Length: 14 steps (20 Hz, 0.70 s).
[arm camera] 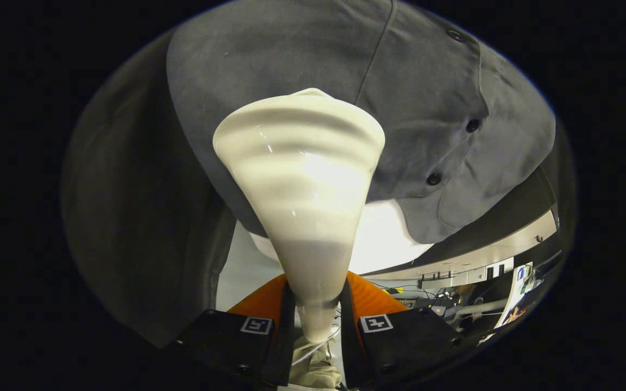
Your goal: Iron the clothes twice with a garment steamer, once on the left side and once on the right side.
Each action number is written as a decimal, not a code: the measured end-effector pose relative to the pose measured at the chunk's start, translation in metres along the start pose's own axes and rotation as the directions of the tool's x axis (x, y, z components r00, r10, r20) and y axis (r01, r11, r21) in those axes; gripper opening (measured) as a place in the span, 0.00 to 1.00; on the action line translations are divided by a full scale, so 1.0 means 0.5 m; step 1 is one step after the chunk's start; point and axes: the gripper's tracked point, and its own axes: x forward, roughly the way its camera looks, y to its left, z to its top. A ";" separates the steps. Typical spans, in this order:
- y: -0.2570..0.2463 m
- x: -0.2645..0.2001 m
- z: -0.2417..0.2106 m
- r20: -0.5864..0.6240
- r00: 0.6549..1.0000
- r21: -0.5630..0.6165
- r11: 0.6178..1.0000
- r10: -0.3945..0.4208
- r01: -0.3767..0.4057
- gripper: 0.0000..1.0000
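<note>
Between the fingers, gripper pinches the steamer by its narrow neck, head against the grey shirt ahead; smooth stiff plastic likely slips, so the neck grip looks right, shirt soft and limp.

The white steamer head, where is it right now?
In the gripper view the steamer head is clamped by its narrow neck between the two jaws of the gripper, its wide end against the grey shirt, left of the button row.
</note>
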 end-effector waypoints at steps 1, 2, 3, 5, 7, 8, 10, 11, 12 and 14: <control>0.006 0.004 -0.010 -0.009 1.000 -0.002 1.000 0.003 -0.003 0.45; 0.009 0.007 -0.022 -0.018 1.000 -0.003 1.000 0.006 -0.006 0.45; 0.015 0.013 -0.029 -0.027 1.000 -0.005 1.000 0.010 -0.010 0.45; 0.030 0.022 -0.037 -0.041 0.999 -0.004 1.000 0.021 -0.021 0.45; 0.034 0.026 -0.053 -0.048 0.998 -0.006 0.999 0.033 -0.033 0.45; 0.032 0.025 -0.058 -0.050 0.998 -0.005 0.999 0.039 -0.039 0.45; 0.024 0.018 -0.072 -0.050 0.997 0.001 0.999 0.052 -0.052 0.45; 0.021 0.014 -0.075 -0.046 0.997 0.005 0.998 0.059 -0.059 0.45; 0.016 0.005 -0.075 -0.040 0.997 0.009 0.998 0.066 -0.066 0.45; 0.003 -0.020 -0.073 -0.018 0.997 0.018 0.997 0.075 -0.074 0.45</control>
